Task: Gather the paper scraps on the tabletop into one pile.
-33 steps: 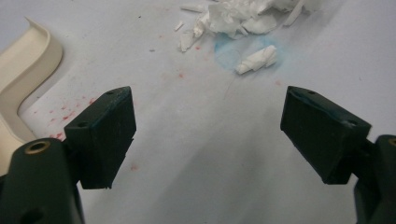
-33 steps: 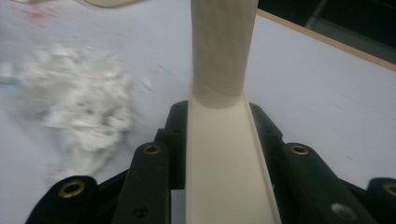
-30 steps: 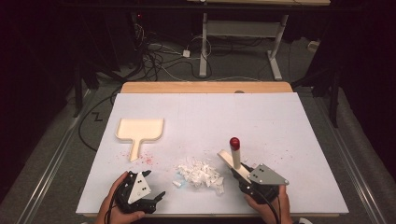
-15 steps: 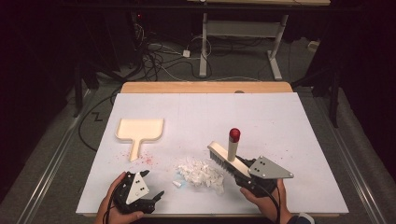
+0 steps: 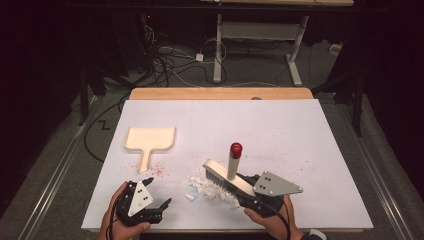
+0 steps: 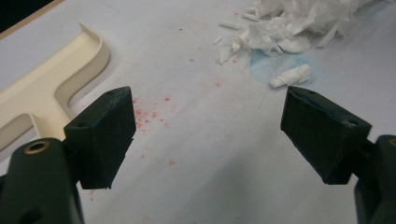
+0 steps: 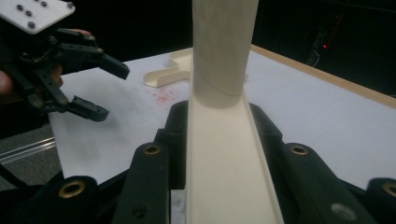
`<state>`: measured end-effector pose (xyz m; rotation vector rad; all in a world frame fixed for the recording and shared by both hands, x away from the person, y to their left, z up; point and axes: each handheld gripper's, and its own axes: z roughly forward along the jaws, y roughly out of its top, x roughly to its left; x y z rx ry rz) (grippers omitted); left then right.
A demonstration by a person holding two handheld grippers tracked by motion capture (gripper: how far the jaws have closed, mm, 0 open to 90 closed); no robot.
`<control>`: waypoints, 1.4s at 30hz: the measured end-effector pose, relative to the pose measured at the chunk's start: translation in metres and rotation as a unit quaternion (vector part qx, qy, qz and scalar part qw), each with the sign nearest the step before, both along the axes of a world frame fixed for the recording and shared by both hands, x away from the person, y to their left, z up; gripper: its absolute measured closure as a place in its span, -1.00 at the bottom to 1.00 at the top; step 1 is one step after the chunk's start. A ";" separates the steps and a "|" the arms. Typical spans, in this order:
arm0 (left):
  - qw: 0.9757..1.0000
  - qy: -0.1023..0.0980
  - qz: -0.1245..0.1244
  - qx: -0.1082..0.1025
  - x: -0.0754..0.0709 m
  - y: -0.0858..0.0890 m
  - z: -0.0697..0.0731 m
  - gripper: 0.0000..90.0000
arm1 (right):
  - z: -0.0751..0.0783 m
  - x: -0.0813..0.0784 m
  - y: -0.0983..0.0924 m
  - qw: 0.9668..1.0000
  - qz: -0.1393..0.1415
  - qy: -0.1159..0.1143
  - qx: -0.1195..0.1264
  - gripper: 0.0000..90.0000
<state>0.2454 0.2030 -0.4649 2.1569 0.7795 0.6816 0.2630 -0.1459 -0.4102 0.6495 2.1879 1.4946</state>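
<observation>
A cream brush (image 5: 218,174) with an upright handle capped in red (image 5: 235,149) hangs tilted over a pile of white paper scraps (image 5: 207,187). My right gripper (image 5: 245,189) is shut on the brush's back end. In the right gripper view the brush body (image 7: 219,158) runs between the jaws of that gripper (image 7: 219,122). A cream dustpan (image 5: 150,141) lies flat at the mid left. My left gripper (image 5: 159,191) rests near the front edge, open with nothing in it. In the left gripper view, the left gripper (image 6: 205,130) faces the dustpan (image 6: 46,88) and the scraps (image 6: 289,23).
A white mat (image 5: 280,130) covers the table, with red specks (image 5: 159,169) by the dustpan's handle. The table's wooden edge (image 5: 220,93) runs along the back. Cables and a desk frame (image 5: 220,45) stand on the floor beyond.
My right gripper has lifted and carried the brush leftward, bringing its head over the scrap pile. The left gripper has stayed put.
</observation>
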 end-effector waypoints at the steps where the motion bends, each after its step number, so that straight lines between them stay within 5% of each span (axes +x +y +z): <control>1: 1.000 -0.001 0.001 -0.002 0.000 0.001 0.000 -0.62 | -0.001 -0.001 0.005 1.000 0.005 0.001 -0.001 0.50; 12: 1.000 -0.005 0.019 -0.010 -0.001 0.010 0.003 -0.62 | -0.018 -0.018 0.056 0.999 0.034 0.020 0.014 0.50; 19: 1.000 -0.002 0.014 -0.006 -0.001 0.009 0.002 -0.62 | -0.040 -0.018 0.077 0.998 0.048 0.044 -0.019 0.51; 30: 1.000 0.007 0.005 0.006 0.000 0.002 -0.002 -0.62 | -0.043 -0.006 0.054 0.998 -0.005 0.033 -0.050 0.50; 42: 1.000 0.020 -0.011 0.010 -0.001 -0.005 -0.005 -0.62 | -0.011 -0.001 0.013 0.999 0.018 0.034 -0.021 0.50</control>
